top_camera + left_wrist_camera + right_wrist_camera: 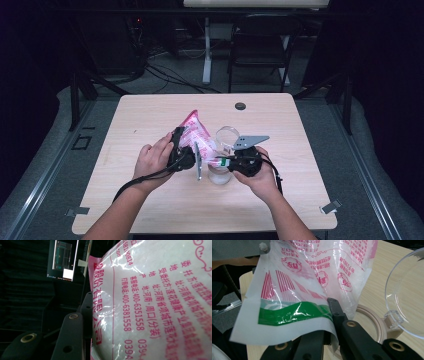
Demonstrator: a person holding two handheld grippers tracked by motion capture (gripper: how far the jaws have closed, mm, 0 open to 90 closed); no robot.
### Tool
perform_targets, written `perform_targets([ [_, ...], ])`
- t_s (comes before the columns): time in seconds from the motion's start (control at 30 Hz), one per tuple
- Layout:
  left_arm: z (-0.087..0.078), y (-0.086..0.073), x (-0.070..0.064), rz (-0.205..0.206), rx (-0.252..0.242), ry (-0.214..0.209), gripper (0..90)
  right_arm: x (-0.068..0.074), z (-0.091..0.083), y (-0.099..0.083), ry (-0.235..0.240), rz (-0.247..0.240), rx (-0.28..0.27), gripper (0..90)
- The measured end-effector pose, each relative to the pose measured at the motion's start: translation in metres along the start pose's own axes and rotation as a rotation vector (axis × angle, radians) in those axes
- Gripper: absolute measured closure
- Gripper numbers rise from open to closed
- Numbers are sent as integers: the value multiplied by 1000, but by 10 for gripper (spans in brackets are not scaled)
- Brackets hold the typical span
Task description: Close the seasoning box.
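A light wooden rectangular table (150, 200) with rounded corners stands on a grey floor (325, 125), with a small round dark plug (240, 106) in its top at twelve o'clock. Beyond it, at about one o'clock, a black folding chair (260, 47) stands beside the white metal leg (206, 50) of another desk, and black cables (165, 72) trail across the floor at eleven o'clock. Black curtains (380, 60) close the room at three and nine o'clock, leaving it dim apart from the lit tabletop, and a glowing monitor screen (62, 258) shows in the left gripper view.

Bag (312, 277) clear-white, pink-red print, green band; jar (404, 292) clear; table (150, 120) pale wood.
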State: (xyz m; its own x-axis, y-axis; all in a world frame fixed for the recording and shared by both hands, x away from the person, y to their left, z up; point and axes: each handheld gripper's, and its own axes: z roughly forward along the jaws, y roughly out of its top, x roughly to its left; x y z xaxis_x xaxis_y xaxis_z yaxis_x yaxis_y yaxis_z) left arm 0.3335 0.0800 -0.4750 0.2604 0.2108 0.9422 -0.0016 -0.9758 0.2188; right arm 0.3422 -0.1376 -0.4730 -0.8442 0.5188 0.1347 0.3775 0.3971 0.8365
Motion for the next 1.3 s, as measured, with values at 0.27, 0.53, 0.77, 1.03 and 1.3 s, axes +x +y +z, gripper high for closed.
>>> perform_targets([
  [0.27,0,-1,1,5,1,6,610,1,2,-1,2,-4,8,900],
  [0.53,-1,0,1,10,-3,12,613,0,2,-1,3,-3,12,900],
  [0.77,-1,0,1,22,-1,16,616,-1,3,-2,7,-1,15,900],
  [1.03,-2,0,1,27,-11,33,620,-2,3,-2,5,2,13,900],
  [1.3,-3,2,0,30,-15,40,627,-2,2,-3,-12,11,-1,900],
])
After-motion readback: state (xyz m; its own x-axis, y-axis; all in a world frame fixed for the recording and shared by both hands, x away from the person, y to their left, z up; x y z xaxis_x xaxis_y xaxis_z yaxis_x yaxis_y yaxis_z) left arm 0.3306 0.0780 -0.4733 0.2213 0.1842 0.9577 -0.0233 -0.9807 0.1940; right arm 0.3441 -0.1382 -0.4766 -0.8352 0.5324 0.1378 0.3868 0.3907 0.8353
